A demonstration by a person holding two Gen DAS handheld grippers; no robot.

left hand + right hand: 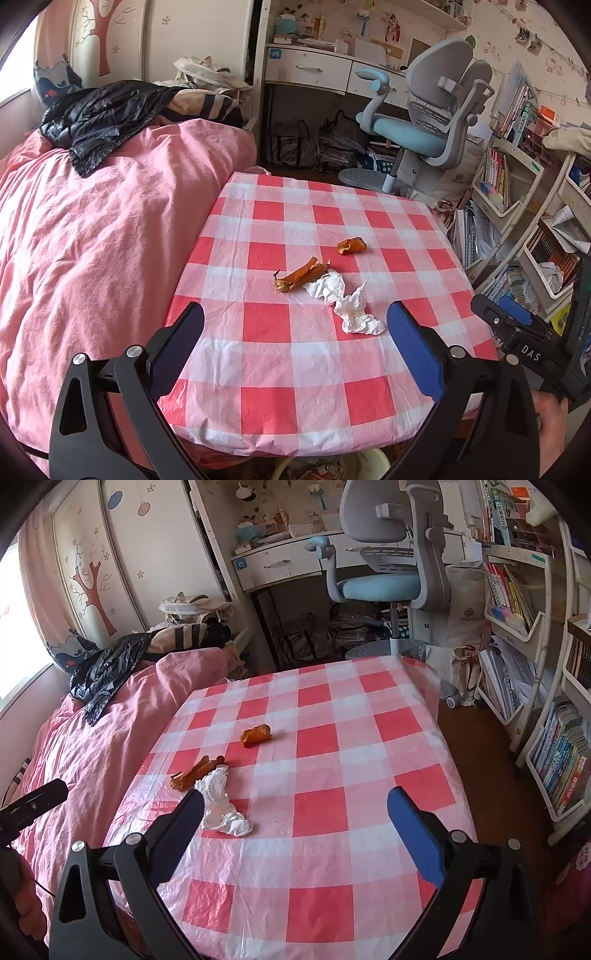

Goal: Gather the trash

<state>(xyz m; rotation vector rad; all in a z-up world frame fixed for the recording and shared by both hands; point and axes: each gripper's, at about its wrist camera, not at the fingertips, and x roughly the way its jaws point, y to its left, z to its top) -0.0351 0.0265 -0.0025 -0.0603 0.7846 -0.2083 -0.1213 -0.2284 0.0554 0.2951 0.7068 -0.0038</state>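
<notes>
Left wrist view: low over near edge of checkered table [280,373], facing forward across it toward desk chair [424,122], pink bed [92,229] on left. Right wrist view: similar height, set further right, same heading, bookshelves [535,672] on right. Shared: tabletop, crumpled tissue [347,306] [221,808], bed, chair [388,554]. Other gripper glimpsed at each view's edge.

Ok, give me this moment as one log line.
left tongs open, empty | right tongs open, empty | crumpled white tissue, two orange peel pieces on checked tablecloth
</notes>
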